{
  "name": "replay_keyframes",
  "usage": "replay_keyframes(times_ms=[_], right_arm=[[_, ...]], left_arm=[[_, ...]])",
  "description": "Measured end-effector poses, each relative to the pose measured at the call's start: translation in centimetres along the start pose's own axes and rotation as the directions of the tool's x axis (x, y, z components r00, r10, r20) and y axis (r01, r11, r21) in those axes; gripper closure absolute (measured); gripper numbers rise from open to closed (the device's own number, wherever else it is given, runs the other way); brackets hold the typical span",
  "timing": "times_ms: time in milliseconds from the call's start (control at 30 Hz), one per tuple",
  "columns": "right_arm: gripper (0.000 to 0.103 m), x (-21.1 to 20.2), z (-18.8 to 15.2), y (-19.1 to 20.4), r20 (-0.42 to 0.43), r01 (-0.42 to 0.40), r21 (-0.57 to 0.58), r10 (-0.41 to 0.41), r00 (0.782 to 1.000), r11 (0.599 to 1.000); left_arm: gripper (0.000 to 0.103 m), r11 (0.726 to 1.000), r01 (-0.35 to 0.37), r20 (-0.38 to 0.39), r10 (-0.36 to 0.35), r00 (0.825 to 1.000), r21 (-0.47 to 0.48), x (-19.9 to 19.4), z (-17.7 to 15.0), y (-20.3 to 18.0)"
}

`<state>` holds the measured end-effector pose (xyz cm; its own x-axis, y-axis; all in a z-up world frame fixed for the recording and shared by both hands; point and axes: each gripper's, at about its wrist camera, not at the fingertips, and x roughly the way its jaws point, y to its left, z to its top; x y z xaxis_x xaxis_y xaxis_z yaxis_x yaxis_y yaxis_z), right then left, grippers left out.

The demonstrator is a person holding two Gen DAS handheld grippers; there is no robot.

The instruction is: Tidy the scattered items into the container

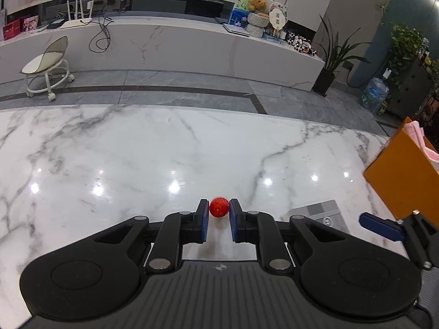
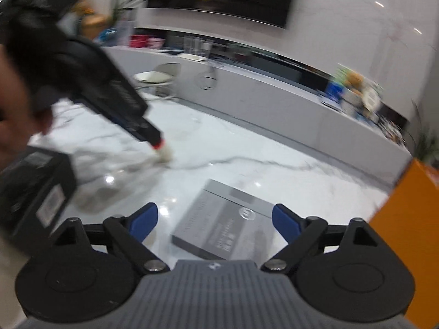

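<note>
My left gripper [image 1: 219, 208] is shut on a small red ridged round thing [image 1: 219, 207], held just above the white marble table [image 1: 137, 150]. In the right wrist view that gripper reaches in from the upper left, and the red thing [image 2: 156, 145] has a white part under it. My right gripper [image 2: 215, 219] stands open above a flat grey box [image 2: 219, 219] that lies on the table, with nothing pressed between its pads. One of its blue fingers [image 1: 378, 226] shows at the right of the left wrist view. The orange container [image 1: 403, 175] stands at the right table edge, with pink items inside.
The grey box [image 1: 321, 211] lies between my two grippers. A black labelled box [image 2: 35, 192] sits blurred at the left edge. Beyond the table are a grey tiled floor, a white wheeled stool [image 1: 46, 65], a long marble bench and potted plants [image 1: 332, 63].
</note>
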<state>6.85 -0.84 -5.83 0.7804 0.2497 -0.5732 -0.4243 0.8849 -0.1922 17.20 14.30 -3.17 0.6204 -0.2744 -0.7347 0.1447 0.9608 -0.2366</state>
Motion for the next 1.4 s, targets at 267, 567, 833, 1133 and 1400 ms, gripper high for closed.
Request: replay_keyframes(times_ms=[267,567,833,1133,1400], right_arm=[[0.009,1.4,-0.9,-1.3,-0.091,0.012,0.152,0.002,0.996,0.988],[0.018,1.8,0.0,-2.3,-0.147,-0.064,0.150,0.086,0.985,0.987],[0.019,1.4,0.4,-2.9,-0.171,-0.088,0.159,0.115,0.979,0.983],[0.019,0.0,1.5,-3.4,-0.129,-0.099,0.160,0.120,0.984,0.982],[0.020,-2.1,2.6,-3.7,-0.084,-0.101,0.164,0.115,0.990,0.981]], left_arm=[[0.085,1.000,0.021,-0.020,-0.021,1.000,0.022,0.8,-0.6,-1.3],[0.085,0.999,0.026,-0.031,-0.025,0.999,0.023,0.7,-1.0,-1.7],[0.085,0.999,0.020,-0.026,-0.019,0.999,0.025,0.1,-1.1,-2.1],[0.085,0.999,0.010,-0.003,-0.009,1.000,0.038,-1.7,-1.0,-3.0],[0.085,0.998,0.001,0.016,-0.002,1.000,0.058,-3.4,-0.9,-4.0]])
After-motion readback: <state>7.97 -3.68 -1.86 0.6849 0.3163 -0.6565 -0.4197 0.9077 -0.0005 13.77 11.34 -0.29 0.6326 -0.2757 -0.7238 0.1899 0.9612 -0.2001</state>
